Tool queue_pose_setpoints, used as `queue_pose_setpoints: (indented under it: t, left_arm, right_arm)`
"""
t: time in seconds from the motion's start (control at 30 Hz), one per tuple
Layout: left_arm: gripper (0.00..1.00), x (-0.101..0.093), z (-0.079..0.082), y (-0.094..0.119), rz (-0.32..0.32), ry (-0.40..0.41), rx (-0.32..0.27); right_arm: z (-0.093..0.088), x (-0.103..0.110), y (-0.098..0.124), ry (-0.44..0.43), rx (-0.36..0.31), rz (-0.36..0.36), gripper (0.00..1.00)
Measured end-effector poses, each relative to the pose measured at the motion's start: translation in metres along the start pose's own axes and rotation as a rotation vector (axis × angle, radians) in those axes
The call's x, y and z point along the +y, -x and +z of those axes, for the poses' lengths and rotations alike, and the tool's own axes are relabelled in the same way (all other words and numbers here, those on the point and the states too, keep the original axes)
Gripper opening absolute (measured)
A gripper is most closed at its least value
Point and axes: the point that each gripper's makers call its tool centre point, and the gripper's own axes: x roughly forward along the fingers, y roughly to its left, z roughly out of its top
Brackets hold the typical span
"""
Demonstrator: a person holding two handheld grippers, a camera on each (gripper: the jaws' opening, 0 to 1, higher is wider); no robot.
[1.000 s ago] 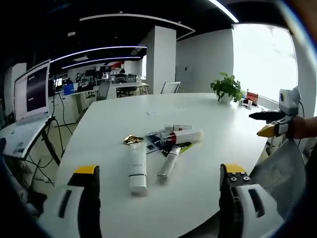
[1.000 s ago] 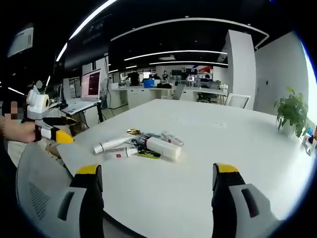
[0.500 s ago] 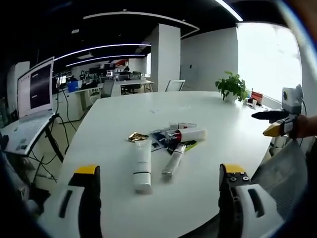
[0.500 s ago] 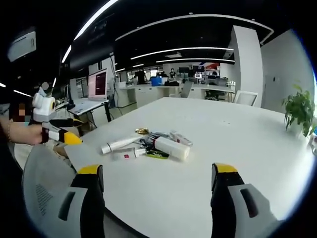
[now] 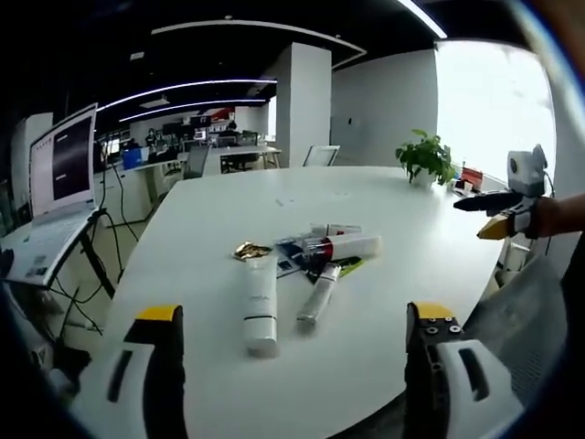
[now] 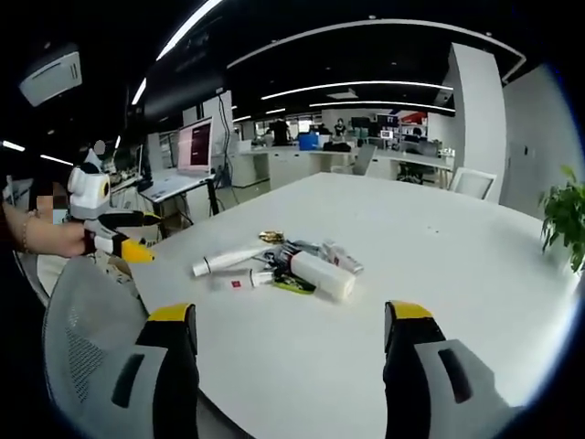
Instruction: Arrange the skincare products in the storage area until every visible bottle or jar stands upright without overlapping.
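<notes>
Since a second ago, slight drift of both cameras only; tubes on the white table [image 5: 384, 274] in the same heap, nothing picked up. In the left gripper view, right gripper [image 5: 489, 215] a little higher at the right edge than before.

Left gripper [image 5: 292, 366]: jaws wide apart, empty, hanging short of the near table edge. Right gripper [image 6: 288, 361]: also wide, empty, well apart from the pile.

Skincare products lying flat near the middle of the table: a white tube [image 5: 260, 306] nearest, a slim silver tube [image 5: 318, 297] just right of it, a red-capped tube [image 5: 340, 247] crossing over smaller items behind, a gold wrapper [image 5: 247, 251] at the far left of the heap.

Best to start with the white tube, free of overlap: approach low, close across the body near the cap, then tip up and set down on the flat cap, apart from the rest.

No box, tray or other container visible; a potted plant [image 5: 422, 160] far right.
</notes>
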Motion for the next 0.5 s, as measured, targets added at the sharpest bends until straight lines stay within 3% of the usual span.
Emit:
queue_pose_setpoints:
  t: [0.23, 0.4, 0.5]
  left_arm:
    - [0.93, -0.005, -0.001, -0.001, -0.038, -0.012, 0.006]
    - [0.92, -0.006, -0.002, 0.0, -0.041, -0.003, 0.009]
    - [0.92, -0.006, -0.002, 0.0, -0.042, 0.007, 0.008]
  right_arm:
    - [0.007, -0.013, -0.019, 0.057, 0.026, 0.007, 0.82]
    - [0.016, -0.017, -0.037, 0.112, 0.054, 0.052, 0.79]
    - [0.017, -0.02, -0.05, 0.103, 0.061, 0.096, 0.74]
